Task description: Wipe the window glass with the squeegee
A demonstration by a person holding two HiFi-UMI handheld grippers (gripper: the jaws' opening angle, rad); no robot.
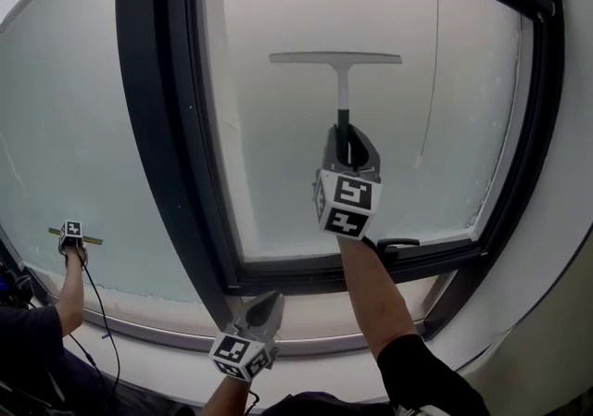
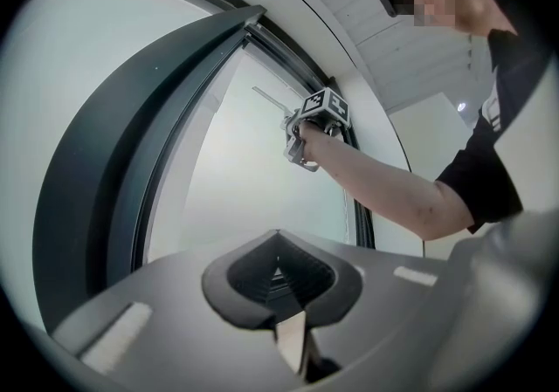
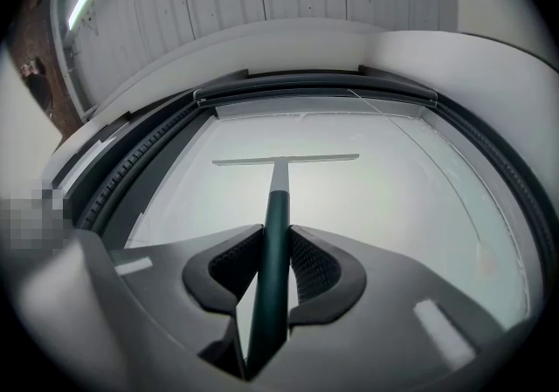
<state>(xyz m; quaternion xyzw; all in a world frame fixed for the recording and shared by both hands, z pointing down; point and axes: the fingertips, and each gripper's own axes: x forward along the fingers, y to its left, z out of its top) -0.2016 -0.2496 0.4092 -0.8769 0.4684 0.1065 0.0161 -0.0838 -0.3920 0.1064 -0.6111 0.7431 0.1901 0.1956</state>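
Right gripper [image 1: 349, 144] clamps the squeegee [image 1: 337, 59] by its dark handle, blade level against the upper glass [image 1: 278, 145], while left gripper [image 1: 267, 305], jaws together on nothing, hangs low near the frame [image 1: 153, 127].

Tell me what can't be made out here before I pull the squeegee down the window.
1. Blade contact: the head view and right gripper view both see the squeegee from the room side, so any gap to the glass is unreadable.
2. Handle's lower end: buried inside the right gripper, shut on it, in both views.
3. Window latch: head view, partly behind the forearm.
4. Streaks: glass too hazy everywhere.
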